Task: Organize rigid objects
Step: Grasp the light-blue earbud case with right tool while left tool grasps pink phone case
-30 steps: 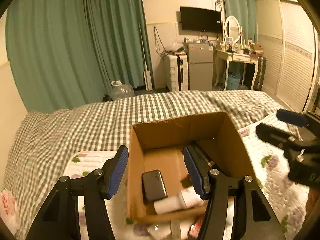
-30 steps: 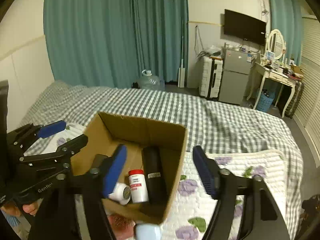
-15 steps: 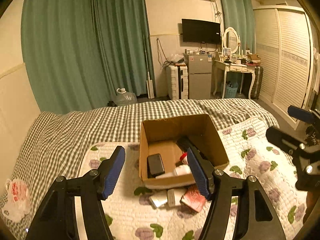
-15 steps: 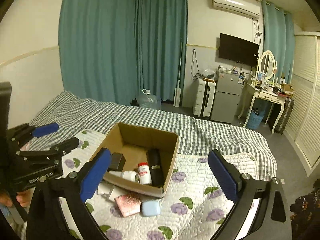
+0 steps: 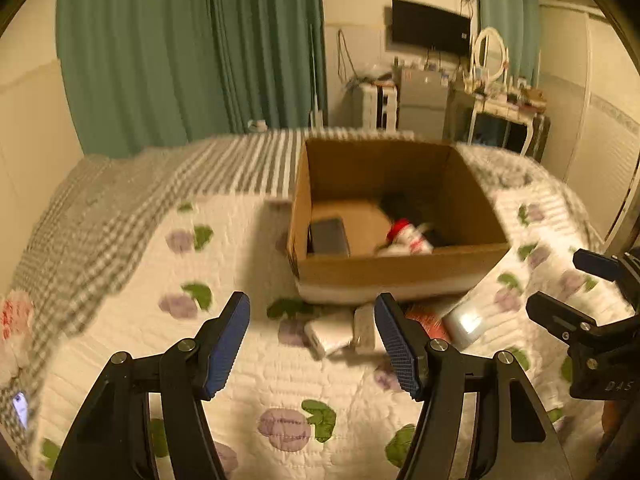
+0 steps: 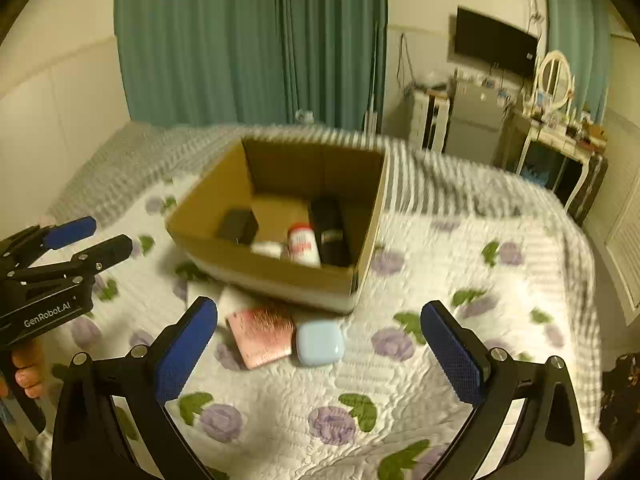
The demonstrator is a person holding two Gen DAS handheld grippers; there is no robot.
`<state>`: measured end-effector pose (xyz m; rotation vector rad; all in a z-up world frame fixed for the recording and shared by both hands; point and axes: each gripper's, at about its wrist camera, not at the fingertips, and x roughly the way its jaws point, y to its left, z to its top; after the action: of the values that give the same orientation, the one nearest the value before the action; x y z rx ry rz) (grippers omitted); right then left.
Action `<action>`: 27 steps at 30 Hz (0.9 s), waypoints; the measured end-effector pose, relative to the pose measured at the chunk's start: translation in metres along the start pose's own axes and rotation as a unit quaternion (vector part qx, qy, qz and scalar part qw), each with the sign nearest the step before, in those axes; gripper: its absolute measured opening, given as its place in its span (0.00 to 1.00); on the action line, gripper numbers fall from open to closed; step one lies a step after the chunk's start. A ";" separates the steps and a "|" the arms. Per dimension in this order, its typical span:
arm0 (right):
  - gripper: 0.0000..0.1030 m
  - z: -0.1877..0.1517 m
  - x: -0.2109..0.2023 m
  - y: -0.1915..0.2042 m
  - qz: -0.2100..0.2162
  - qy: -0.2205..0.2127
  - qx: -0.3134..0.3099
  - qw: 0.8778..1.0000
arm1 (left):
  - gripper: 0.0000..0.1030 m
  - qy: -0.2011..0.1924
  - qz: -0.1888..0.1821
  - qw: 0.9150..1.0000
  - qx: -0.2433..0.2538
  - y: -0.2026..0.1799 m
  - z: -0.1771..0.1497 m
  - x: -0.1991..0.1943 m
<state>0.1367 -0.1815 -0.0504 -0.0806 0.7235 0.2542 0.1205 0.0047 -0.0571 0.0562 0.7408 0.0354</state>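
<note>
Brown cardboard box [image 6: 280, 276] sat on the floral quilted bed [image 6: 460, 280]; a pink packet [image 6: 262, 334] and pale-blue case [image 6: 320, 343] lay before it, both tongs [image 5: 312, 346] [image 6: 320, 360] wide and empty.

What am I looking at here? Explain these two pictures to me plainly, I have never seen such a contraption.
No robot: a person holds a hand-held clamp tool in each hand, each with a wide-angle camera looking forward between its two blue-padded jaws. One picture comes from the left gripper, the other from the right gripper; each tool also shows at the edge of the other's view. Both are open and hold nothing.

They hover over a bed with a flowered quilt. On it stands an open cardboard box containing a dark flat case, a red-capped white bottle and a black cylinder. In front of the box lie a pink packet, a light blue case and some blurred white items.
</note>
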 end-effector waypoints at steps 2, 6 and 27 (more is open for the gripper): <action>0.99 -0.009 0.021 0.000 -0.005 0.018 -0.002 1.000 | 0.66 0.018 0.000 1.000 0.006 -0.003 -0.010 0.018; 0.94 -0.025 0.062 0.000 -0.008 0.063 -0.007 0.998 | 0.66 0.042 -0.002 0.999 0.018 -0.007 -0.026 0.044; 0.49 -0.043 0.123 -0.006 -0.009 0.144 0.000 0.990 | 0.66 0.083 -0.049 0.995 0.026 -0.034 -0.039 0.059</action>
<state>0.1994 -0.1688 -0.1640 -0.1258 1.0092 0.2272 0.1380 -0.0244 -0.1278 0.0668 0.9107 -0.0729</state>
